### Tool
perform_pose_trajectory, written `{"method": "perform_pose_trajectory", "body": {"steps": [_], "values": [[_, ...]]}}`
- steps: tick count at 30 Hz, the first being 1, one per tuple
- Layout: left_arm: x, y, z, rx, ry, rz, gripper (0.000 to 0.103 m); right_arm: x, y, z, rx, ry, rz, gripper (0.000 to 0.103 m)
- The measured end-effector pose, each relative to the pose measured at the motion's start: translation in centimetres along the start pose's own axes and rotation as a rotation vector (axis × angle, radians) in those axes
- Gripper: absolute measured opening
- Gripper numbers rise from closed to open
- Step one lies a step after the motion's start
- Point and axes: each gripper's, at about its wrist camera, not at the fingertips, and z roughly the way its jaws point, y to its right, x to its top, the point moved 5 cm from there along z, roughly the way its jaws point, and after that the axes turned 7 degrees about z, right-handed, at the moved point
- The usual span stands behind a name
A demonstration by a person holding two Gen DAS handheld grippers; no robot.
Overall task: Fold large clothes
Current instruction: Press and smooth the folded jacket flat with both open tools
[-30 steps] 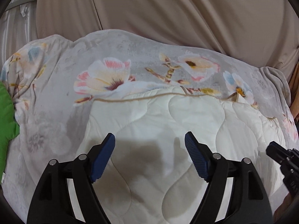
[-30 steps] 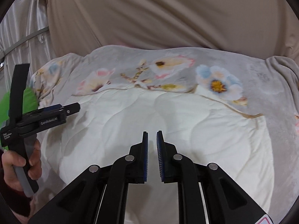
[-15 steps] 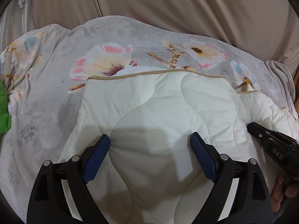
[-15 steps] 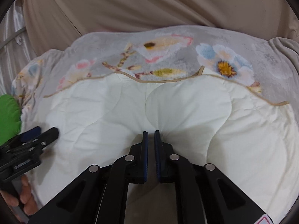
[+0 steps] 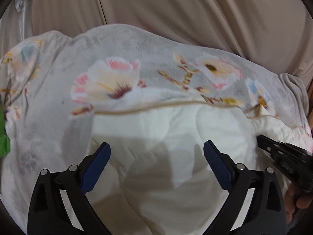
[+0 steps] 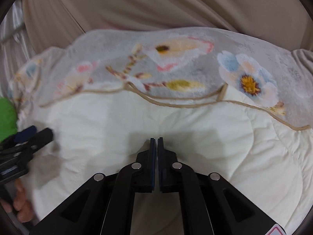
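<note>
Quilt (image 5: 156,176): cream quilted side folded up over its grey flowered side (image 5: 121,54), tan piping (image 6: 176,102) along the folded edge. It lies spread in front of a beige curtain (image 5: 176,9).

Left gripper (image 5: 156,152): jaws wide apart and just been opening further, blue pads (image 5: 95,168) over the cream side with only bare fabric between them; whether the fingertips touch the cloth I cannot tell. In the right wrist view it shows at the left edge (image 6: 29,135), blurred, with a person's fingers (image 6: 21,205) below it.

Right gripper (image 6: 156,143): jaws closed, pads almost together, tips at a small pucker in the cream fabric; whether cloth is pinched between them I cannot tell. In the left wrist view it shows at the right edge (image 5: 281,154), resting near the quilt's folded edge.

Green item (image 6: 6,115): at the quilt's left side, partly out of view.
</note>
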Motion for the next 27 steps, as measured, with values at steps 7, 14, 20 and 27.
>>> {"method": "perform_pose_trajectory", "body": {"steps": [7, 14, 20, 27], "values": [[-0.1, -0.9, 4.8, 0.068, -0.045, 0.009, 0.097, 0.6, 0.1, 5.4, -0.035, -0.064, -0.016, 0.0], [-0.1, -0.8, 6.3, 0.09, -0.05, 0.006, 0.098, 1.4, 0.9, 6.3, -0.001, -0.043, 0.035, 0.0], [-0.6, -0.6, 6.1, 0.095, -0.045, 0.008, 0.098, 2.2, 5.2, -4.3, -0.118, 0.18, 0.025, 0.003], [-0.6, -0.3, 6.0, 0.112, -0.042, 0.019, 0.098, -2.2, 21.2, -7.3, -0.341, 0.114, 0.29, 0.002]]}}
